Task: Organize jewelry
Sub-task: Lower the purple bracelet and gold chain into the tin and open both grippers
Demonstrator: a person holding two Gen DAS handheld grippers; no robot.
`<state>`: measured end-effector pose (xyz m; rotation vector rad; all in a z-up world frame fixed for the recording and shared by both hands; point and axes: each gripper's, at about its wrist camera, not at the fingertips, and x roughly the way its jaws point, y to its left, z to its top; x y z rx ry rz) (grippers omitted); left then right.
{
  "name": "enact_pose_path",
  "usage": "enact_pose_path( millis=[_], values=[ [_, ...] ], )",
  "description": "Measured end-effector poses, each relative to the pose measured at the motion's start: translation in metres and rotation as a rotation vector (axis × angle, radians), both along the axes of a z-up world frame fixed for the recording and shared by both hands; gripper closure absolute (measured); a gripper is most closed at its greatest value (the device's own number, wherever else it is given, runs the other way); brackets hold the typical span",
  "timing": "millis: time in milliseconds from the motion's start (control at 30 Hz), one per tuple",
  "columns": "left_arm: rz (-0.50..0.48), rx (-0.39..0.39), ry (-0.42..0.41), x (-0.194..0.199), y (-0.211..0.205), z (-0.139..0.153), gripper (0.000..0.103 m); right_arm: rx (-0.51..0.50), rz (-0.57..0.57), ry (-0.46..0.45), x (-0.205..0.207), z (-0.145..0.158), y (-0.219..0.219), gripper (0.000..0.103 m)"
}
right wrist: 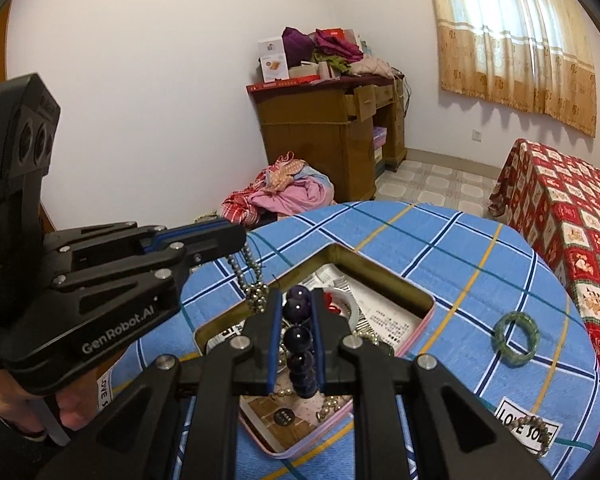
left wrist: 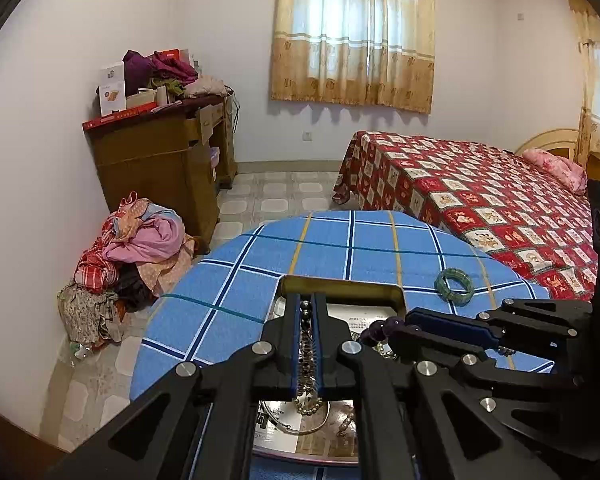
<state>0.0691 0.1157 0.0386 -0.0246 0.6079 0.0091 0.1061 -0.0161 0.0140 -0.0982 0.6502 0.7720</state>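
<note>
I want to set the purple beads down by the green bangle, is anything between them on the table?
Nothing visible stands in the way. The right gripper holds the purple bead bracelet over the open tin, and only bare blue checked tablecloth lies between the tin's rim and the green bangle. The left gripper, holding its bead strand, is on the other side.

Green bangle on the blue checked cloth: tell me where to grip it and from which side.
Grip the green bangle across its near rim, one finger inside the hole and one outside, coming from above. It lies flat on the tablecloth, so its sides give little to pinch. It sits apart from the tin, so nothing crowds it. Both grippers are holding beads now; one would have to let go first.
</note>
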Motion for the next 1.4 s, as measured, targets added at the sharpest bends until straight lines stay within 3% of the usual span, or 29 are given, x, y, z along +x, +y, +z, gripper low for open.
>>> enact_pose_path(
  millis=[1400],
  values=[
    [0.024,0.011,0.150,0.023,0.005,-0.063,0.099,-0.092,-0.021,0.102,0.017,-0.054,0.009,0.087]
  ],
)
